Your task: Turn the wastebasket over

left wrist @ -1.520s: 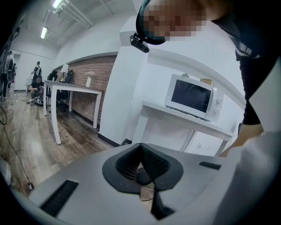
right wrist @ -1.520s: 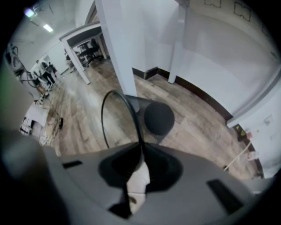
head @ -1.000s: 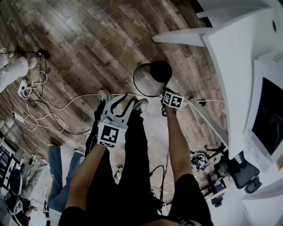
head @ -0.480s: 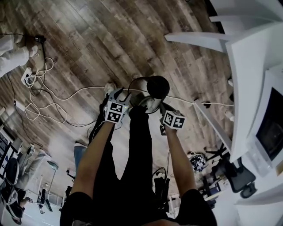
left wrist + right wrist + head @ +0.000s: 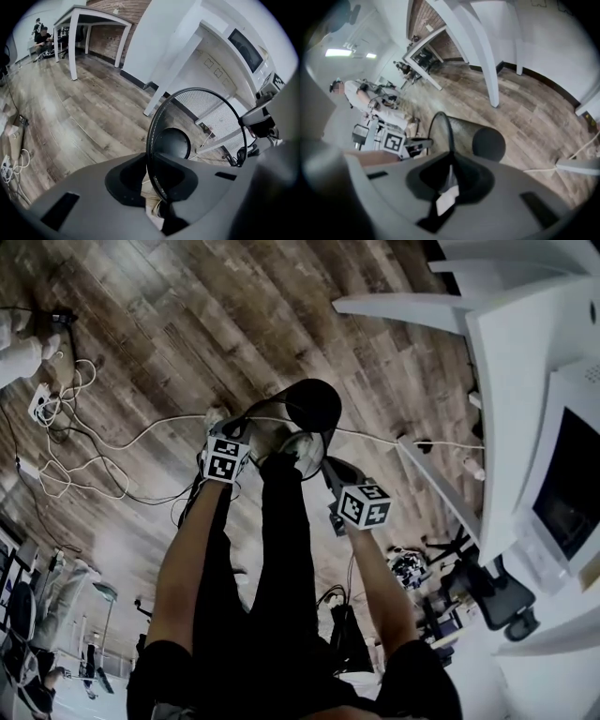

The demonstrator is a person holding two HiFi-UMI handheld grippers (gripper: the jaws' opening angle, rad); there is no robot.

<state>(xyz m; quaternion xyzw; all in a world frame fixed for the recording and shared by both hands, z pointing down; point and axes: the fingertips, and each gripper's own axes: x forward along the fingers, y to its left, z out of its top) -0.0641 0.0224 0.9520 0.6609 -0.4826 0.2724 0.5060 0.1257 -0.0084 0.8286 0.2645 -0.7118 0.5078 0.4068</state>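
Note:
The black wire-mesh wastebasket (image 5: 314, 405) hangs tilted above the wooden floor, just ahead of the person's shoes, held off the ground by its rim. My left gripper (image 5: 247, 431) is on the rim's left side; its jaws are closing with the thin rim wire between them, as the left gripper view shows (image 5: 152, 161). In that view the mesh wall (image 5: 211, 117) and dark round bottom are open toward me. My right gripper (image 5: 324, 465) is shut on the rim's right side, and the right gripper view has the rim (image 5: 443, 126) running into its jaws (image 5: 450, 165).
A white desk (image 5: 525, 352) with slanted legs and a monitor (image 5: 572, 488) fills the right side. White and black cables (image 5: 75, 460) snake over the floor at left. An office chair (image 5: 497, 601) stands at lower right. People sit at the far left.
My left gripper swung down from over the legs to the basket's rim and closed round it. The right gripper lifted the basket off the floor and drew it toward the person.

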